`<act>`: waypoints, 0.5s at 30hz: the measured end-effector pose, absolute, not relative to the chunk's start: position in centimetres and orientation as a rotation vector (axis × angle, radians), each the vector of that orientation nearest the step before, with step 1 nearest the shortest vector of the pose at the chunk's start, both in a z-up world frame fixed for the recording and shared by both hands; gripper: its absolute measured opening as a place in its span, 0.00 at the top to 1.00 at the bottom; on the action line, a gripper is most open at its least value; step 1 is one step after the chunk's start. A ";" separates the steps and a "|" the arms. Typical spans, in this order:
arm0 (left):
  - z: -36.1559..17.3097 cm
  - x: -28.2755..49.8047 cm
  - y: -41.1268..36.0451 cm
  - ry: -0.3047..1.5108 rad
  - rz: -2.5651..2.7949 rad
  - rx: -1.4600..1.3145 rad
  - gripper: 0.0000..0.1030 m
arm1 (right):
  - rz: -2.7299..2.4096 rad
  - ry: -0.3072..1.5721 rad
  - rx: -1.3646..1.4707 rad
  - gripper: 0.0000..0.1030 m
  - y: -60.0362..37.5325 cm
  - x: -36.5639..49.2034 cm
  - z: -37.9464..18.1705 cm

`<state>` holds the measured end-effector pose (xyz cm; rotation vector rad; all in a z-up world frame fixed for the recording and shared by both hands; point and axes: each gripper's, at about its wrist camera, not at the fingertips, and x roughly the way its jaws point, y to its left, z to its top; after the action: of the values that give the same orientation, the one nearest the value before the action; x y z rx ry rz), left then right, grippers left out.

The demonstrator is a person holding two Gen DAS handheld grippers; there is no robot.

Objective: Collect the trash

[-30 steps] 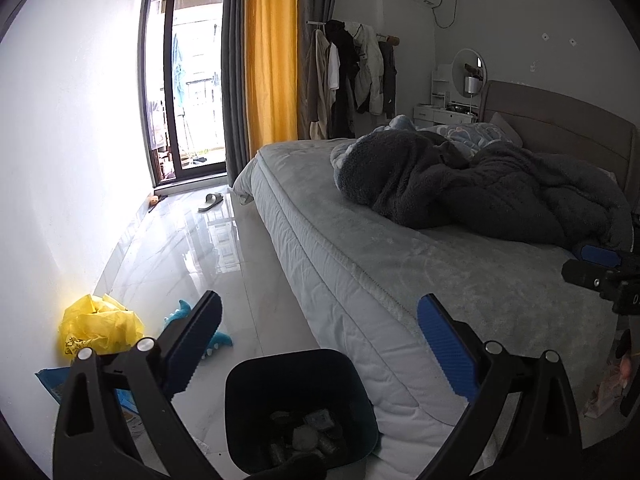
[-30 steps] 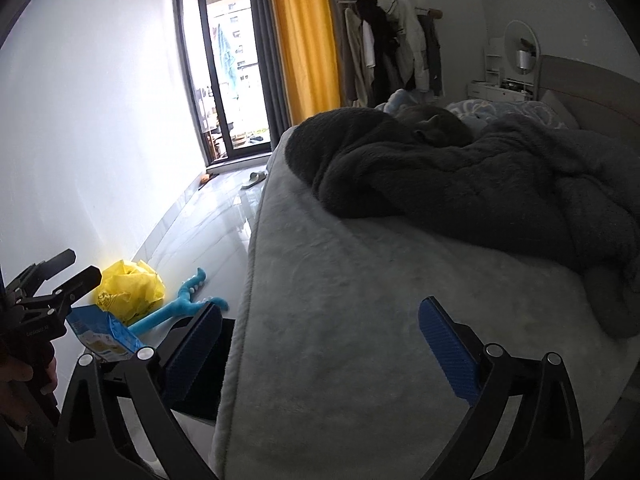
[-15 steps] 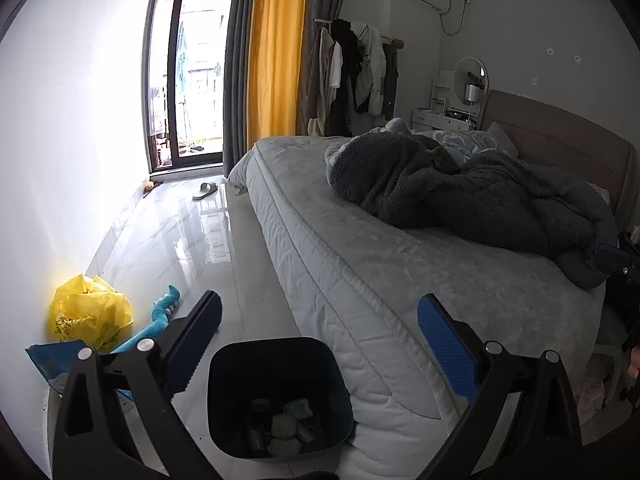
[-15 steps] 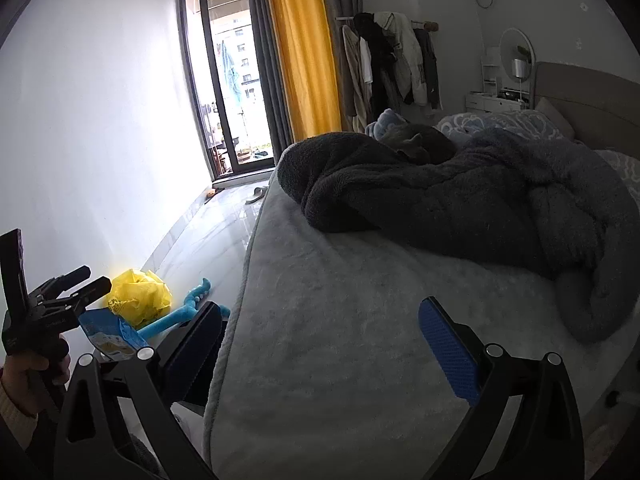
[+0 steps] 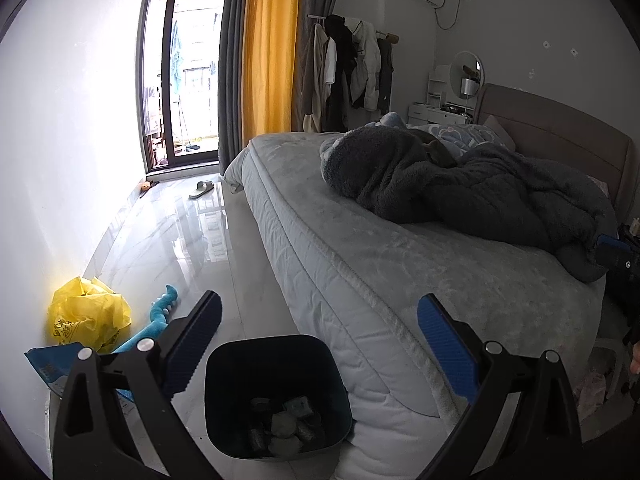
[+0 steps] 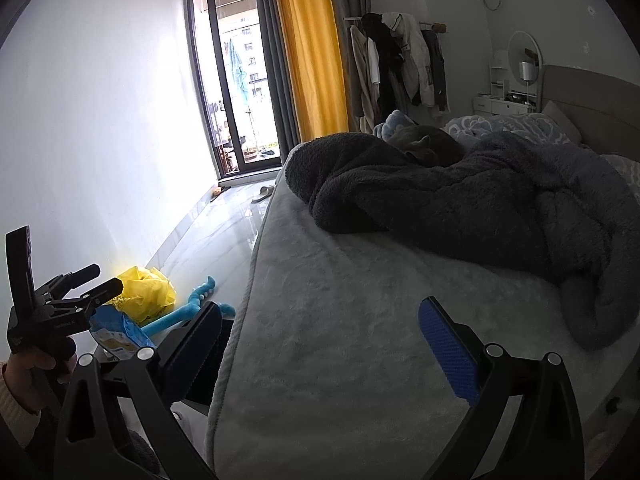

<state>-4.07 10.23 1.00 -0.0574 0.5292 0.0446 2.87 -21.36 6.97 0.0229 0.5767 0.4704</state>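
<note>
A dark bin stands on the floor by the bed corner, with several crumpled scraps inside; its edge also shows in the right wrist view. My left gripper is open and empty above and behind the bin; it also shows at the left in the right wrist view. My right gripper is open and empty over the grey bed. A yellow plastic bag and a blue packet lie by the wall.
A blue toy lies on the glossy floor beside the bag. A dark fleece blanket is heaped on the bed. A slipper lies near the balcony door. A clothes rack stands behind the bed.
Both grippers have pulled back and risen a little, so the bin and bed look farther off. Both jaws stay open and empty.
</note>
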 end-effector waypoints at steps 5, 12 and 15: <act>1.0 -3.9 10.4 0.535 0.046 -0.072 0.03 | 0.471 0.576 0.027 0.03 -21.3 2.7 7.0; 0.8 -3.8 10.6 0.539 0.047 -0.082 0.03 | 0.470 0.575 0.030 0.03 -21.4 2.7 7.0; 0.7 -3.8 10.6 0.540 0.046 -0.078 0.03 | 0.470 0.575 0.032 0.03 -21.3 2.6 7.0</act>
<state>-3.75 10.60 0.72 -0.0776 0.5403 0.0463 2.62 -21.27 7.04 0.0318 0.5750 0.4699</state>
